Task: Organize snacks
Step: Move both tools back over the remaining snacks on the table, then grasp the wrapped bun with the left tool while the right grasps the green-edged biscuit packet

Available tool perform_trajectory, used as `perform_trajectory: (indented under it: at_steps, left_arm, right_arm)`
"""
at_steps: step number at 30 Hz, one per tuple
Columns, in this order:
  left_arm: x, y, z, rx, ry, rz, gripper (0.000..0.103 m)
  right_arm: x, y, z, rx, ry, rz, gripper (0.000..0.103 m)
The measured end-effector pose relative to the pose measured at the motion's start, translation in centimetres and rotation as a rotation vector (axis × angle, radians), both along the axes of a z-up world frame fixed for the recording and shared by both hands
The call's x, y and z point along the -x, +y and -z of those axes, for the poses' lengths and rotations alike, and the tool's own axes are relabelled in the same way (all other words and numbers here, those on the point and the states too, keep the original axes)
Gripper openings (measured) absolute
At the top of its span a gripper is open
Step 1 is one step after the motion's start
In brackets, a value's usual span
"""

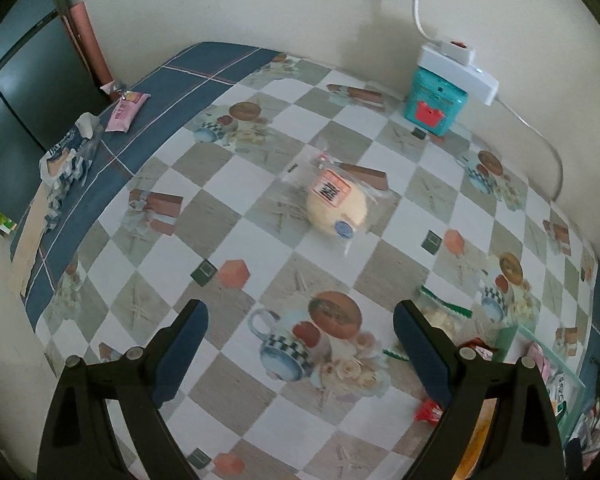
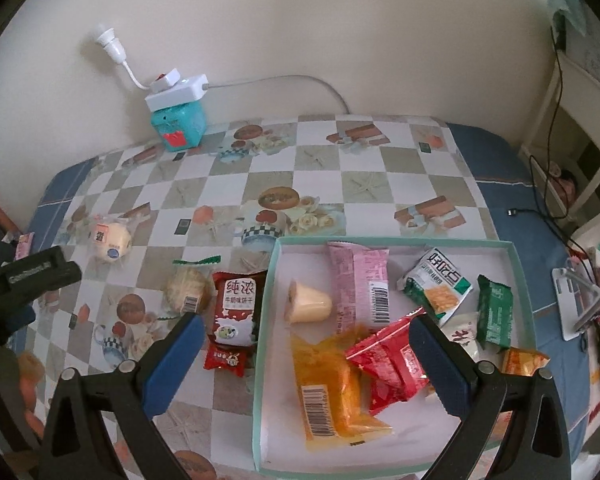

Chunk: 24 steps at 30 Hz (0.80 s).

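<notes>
A mint-rimmed box holds several snacks: a pink pack, a jelly cup, an orange pack, a red pack and green packs. My right gripper is open and empty above the box's left wall. Left of the box lie a dark red milk biscuit pack, a small red candy and a round pastry. A wrapped yellow bun lies mid-table, also in the right wrist view. My left gripper is open and empty above the tablecloth.
A teal dinosaur box with a white power strip stands by the wall. A pink wafer pack and a crumpled wrapper lie at the table's far left edge. A white rack stands at the right.
</notes>
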State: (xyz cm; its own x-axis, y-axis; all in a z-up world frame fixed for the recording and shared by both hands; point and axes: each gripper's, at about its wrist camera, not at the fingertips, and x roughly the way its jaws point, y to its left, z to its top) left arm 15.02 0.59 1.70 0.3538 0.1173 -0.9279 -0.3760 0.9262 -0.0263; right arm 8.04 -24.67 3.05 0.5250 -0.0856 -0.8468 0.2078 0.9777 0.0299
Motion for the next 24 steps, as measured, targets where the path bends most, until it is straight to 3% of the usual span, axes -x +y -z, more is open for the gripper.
perform_trajectory:
  at_steps: [7, 12, 19, 24]
  left_arm:
    - [-0.9, 3.2, 0.1, 0.076, -0.017, -0.021, 0.094]
    - [-2.4, 4.9, 0.0, 0.078, -0.051, 0.003, 0.094]
    - [-4.4, 6.4, 1.0, 0.147, -0.051, 0.081, 0.094]
    - [-6.0, 6.2, 1.2, 0.099, -0.058, 0.179, 0.094]
  right_arm:
    - [-0.4, -1.8, 0.6, -0.042, -0.006, 0.103, 0.103]
    - [-1.0, -2.2, 0.8, -0.091, -0.028, 0.152, 0.103]
    - [-2.7, 1.4, 1.0, -0.107, -0.057, 0.089, 0.103]
    - [-4.5, 4.3, 1.8, -0.083, -0.054, 0.024, 0.099]
